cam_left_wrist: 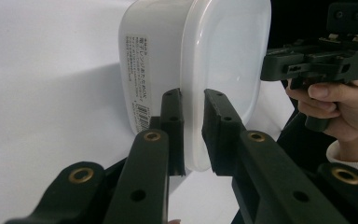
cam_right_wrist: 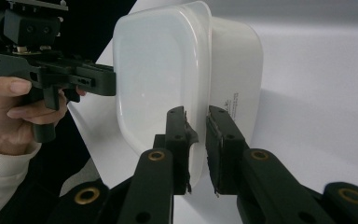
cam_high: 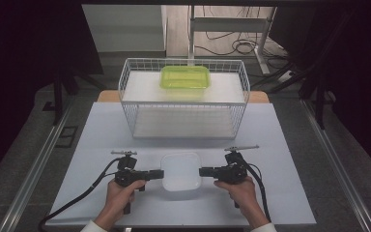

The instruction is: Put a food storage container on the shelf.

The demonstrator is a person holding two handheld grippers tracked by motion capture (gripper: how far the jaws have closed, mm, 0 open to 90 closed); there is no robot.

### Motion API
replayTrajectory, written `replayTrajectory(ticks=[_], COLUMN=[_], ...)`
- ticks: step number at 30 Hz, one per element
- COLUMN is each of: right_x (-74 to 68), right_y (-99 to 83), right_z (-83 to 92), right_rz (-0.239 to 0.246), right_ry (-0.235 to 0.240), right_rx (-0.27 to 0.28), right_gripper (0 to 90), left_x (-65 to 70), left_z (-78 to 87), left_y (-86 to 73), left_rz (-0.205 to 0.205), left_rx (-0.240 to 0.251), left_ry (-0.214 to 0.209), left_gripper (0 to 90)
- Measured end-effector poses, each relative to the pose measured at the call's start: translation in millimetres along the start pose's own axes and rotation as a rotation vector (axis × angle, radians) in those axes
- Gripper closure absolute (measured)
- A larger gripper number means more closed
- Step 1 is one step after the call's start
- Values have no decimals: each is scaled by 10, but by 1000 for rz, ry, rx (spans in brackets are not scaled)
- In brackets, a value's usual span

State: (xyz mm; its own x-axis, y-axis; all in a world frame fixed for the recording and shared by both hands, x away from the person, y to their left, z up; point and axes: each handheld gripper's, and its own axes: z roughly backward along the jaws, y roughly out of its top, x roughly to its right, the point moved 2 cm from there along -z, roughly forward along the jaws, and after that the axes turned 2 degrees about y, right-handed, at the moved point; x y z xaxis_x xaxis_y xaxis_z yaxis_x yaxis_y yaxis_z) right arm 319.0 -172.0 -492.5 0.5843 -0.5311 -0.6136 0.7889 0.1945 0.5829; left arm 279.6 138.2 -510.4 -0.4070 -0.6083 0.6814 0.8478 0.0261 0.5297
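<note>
A white plastic container [cam_high: 181,170] with a translucent lid lies near the front middle of the white table. My left gripper [cam_high: 162,174] reaches it from the left and my right gripper [cam_high: 202,171] from the right, both held level. In the left gripper view the left gripper [cam_left_wrist: 193,100] pinches the rim of the container [cam_left_wrist: 223,56], one jaw on each side. The right gripper view shows the right gripper [cam_right_wrist: 196,116] clamped the same way on the opposite rim of the container [cam_right_wrist: 158,70]. A printed label [cam_left_wrist: 137,88] is on the container's side.
A white wire basket [cam_high: 183,99] stands behind the container at the table's middle back, with a green lidded box [cam_high: 185,77] inside it at the rear. Bare table [cam_high: 101,135] lies to the left and right. Cables trail from both grippers toward the front edge.
</note>
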Motion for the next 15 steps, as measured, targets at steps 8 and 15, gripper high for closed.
replayTrajectory(ticks=[8, 15], right_x=[-11, -73], right_y=[6, 34], right_z=[15, 55], right_rz=[15, 39], right_ry=[0, -1], right_rx=[12, 28], right_gripper=[788, 787], left_x=[40, 89], left_z=[23, 88], left_y=[11, 37], left_rz=[-24, -48], left_rx=[18, 41], left_ry=[4, -8], left_gripper=[788, 791])
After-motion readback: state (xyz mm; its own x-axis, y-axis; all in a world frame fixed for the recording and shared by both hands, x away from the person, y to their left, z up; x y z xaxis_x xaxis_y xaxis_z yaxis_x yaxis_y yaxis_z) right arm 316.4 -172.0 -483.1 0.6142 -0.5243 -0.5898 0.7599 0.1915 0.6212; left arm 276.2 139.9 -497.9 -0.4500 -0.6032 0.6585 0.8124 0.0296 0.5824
